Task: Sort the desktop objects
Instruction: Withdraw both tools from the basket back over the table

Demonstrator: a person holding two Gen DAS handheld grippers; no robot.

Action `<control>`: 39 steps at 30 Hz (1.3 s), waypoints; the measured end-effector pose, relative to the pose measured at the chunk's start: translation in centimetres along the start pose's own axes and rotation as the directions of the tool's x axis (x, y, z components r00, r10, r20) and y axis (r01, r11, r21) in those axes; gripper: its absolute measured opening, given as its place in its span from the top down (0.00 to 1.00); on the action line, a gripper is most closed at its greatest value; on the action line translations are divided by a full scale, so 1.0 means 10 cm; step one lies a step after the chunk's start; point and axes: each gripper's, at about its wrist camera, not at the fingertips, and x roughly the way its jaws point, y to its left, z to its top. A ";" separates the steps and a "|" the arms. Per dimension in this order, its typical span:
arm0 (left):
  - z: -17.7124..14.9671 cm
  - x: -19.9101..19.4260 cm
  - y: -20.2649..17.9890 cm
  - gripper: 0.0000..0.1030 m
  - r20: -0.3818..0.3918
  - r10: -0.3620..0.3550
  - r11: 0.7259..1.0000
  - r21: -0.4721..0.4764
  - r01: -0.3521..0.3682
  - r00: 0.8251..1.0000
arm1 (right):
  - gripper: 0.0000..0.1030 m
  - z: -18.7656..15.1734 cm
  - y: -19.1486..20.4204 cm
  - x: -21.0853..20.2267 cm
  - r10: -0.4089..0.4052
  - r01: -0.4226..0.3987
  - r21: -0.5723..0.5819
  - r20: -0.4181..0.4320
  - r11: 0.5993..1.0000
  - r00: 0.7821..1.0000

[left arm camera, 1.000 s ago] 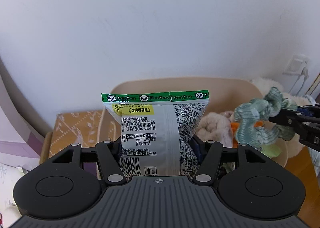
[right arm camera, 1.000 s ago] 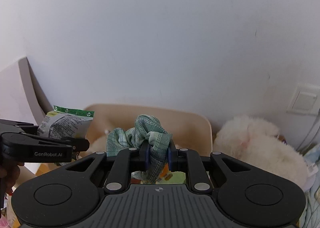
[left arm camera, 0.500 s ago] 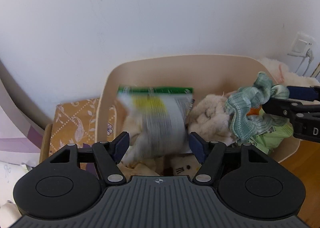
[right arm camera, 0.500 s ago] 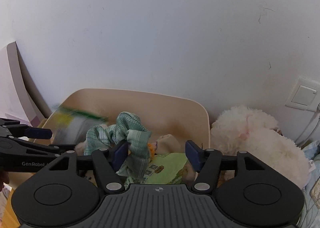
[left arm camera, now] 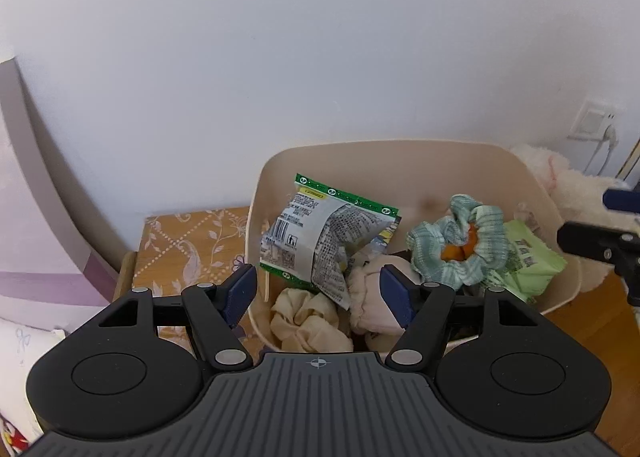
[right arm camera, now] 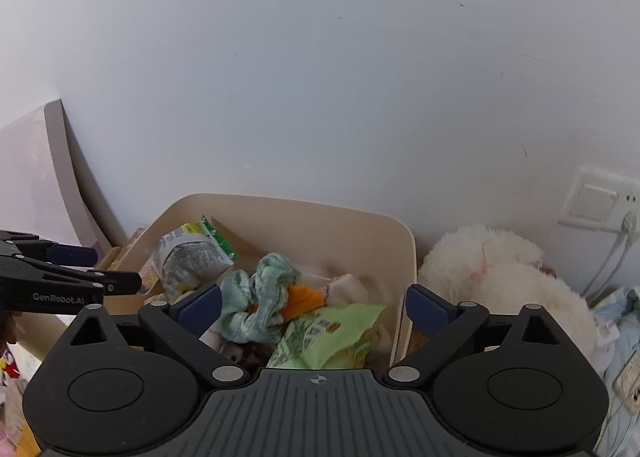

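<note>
A beige bin (left arm camera: 400,147) (right arm camera: 304,205) stands against the white wall. Inside it, a silver snack packet with green edges (left arm camera: 328,233) (right arm camera: 188,257) lies tilted at the left. A green striped scrunchie (left arm camera: 460,245) (right arm camera: 256,305) rests in the middle on an orange item. My left gripper (left arm camera: 318,291) (right arm camera: 68,277) hovers over the bin's near left part, jaws opening, nothing pressed between the pads. My right gripper (right arm camera: 314,303) (left arm camera: 600,241) hangs over the right part, jaws opening wide, the scrunchie lying loose below them.
The bin also holds a light green packet (left arm camera: 528,261) (right arm camera: 328,333), a cream scrunchie (left arm camera: 304,321) and a pale soft toy (left arm camera: 368,293). A white plush toy (right arm camera: 500,281) sits right of the bin below a wall socket (right arm camera: 596,205). A patterned box (left arm camera: 188,245) lies left.
Both grippers let go: the snack packet dropped from the left jaws into the bin and the scrunchie fell from the right jaws. Both jaws spread apart, and both views now look further down into the bin.
</note>
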 end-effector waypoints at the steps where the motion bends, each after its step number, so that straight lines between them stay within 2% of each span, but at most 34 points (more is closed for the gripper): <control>1: -0.03 -0.05 0.01 0.32 0.004 -0.007 1.000 -0.008 0.007 1.000 | 0.00 -0.03 -0.01 -0.04 0.002 -0.002 0.013 0.000 1.000 1.000; 4: -0.13 -0.18 0.01 0.31 -0.006 -0.022 1.000 -0.006 0.022 1.000 | 0.00 -0.12 -0.02 -0.13 0.001 -0.001 0.023 -0.003 1.000 1.000; 8: -0.29 -0.29 0.04 0.31 -0.025 -0.048 0.999 0.001 0.048 0.999 | 0.00 -0.29 0.03 -0.26 0.000 -0.001 -0.038 -0.024 0.999 1.000; 13: -0.54 -0.50 -0.05 0.29 -0.055 -0.070 0.997 0.018 0.071 0.996 | 0.00 -0.57 0.10 -0.41 0.004 -0.014 -0.132 -0.080 0.991 0.997; 17: -0.78 -0.54 -0.13 0.29 -0.099 -0.075 0.995 0.057 0.081 0.992 | 0.00 -0.80 0.09 -0.47 0.013 -0.031 -0.135 -0.131 0.990 0.991; 26: -1.23 -0.33 -0.21 0.29 -0.187 -0.019 0.995 0.092 0.037 0.982 | 0.00 -1.17 0.06 -0.41 -0.006 -0.015 -0.092 -0.226 0.996 0.974; 35: -1.44 -0.05 -0.10 0.29 -0.264 -0.003 1.000 0.023 0.009 0.964 | 0.00 -1.38 0.13 -0.18 -0.020 0.001 -0.065 -0.286 0.998 0.958; 39: -1.49 0.05 -0.12 0.29 -0.289 0.008 0.999 0.045 0.005 0.957 | 0.00 -1.43 0.19 -0.04 -0.025 0.004 -0.063 -0.323 0.998 0.946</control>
